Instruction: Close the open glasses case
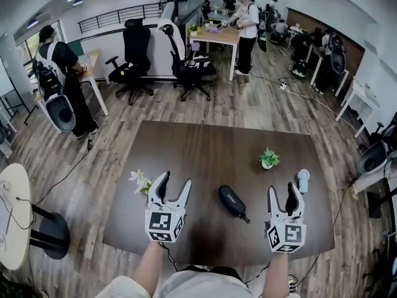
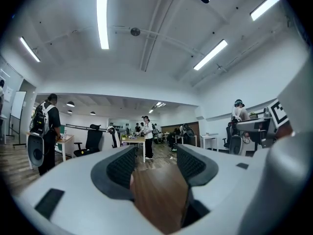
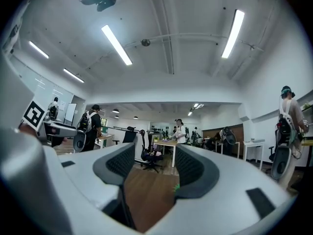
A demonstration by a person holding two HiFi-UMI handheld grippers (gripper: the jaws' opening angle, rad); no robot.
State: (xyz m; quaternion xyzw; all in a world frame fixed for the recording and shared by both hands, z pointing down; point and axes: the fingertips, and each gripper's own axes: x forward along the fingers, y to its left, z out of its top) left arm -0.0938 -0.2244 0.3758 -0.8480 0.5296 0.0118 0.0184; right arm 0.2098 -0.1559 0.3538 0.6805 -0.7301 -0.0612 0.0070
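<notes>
A black oblong glasses case (image 1: 232, 202) lies on the dark brown table (image 1: 211, 148), near its front edge, and its lid looks down. My left gripper (image 1: 175, 182) hovers to the left of the case, jaws apart with nothing between them. My right gripper (image 1: 281, 190) hovers to the right of the case, also open and empty. In the left gripper view the left gripper (image 2: 155, 163) shows only bare tabletop (image 2: 159, 195) between its pads. In the right gripper view the right gripper (image 3: 149, 165) frames tabletop and a bit of green plant (image 3: 176, 186). The case is in neither gripper view.
A small potted plant (image 1: 268, 159) stands behind the case to the right. A white flower sprig (image 1: 139, 180) lies by the left gripper. A pale brush-like object (image 1: 302, 180) sits at the right edge. Office chairs (image 1: 138, 58), desks and several people stand beyond the table.
</notes>
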